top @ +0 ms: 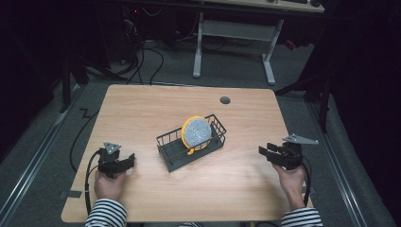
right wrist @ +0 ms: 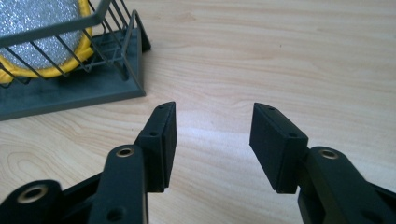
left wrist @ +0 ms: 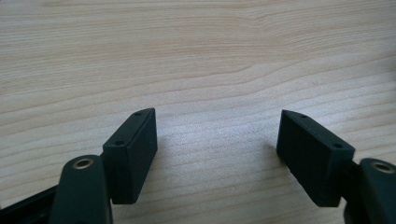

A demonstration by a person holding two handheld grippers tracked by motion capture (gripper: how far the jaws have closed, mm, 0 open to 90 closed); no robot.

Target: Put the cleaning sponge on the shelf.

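A dark wire basket (top: 176, 157) stands in the middle of the wooden table (top: 142, 109). A round sponge pad (top: 196, 132) with a glittery grey face and a yellow rim leans upright inside it. In the right gripper view the basket (right wrist: 93, 91) and the pad (right wrist: 32, 18) sit at the upper left. My left gripper (top: 130, 161) rests low at the table's front left, open, with bare wood between its jaws (left wrist: 217, 140). Over at the front right, my right gripper (top: 265, 152) points toward the basket, open and empty (right wrist: 212, 133).
A round cable hole (top: 225, 100) lies near the table's far edge. Cables trail from both grippers off the front. Beyond the table stands a white desk frame (top: 234, 38) on grey floor.
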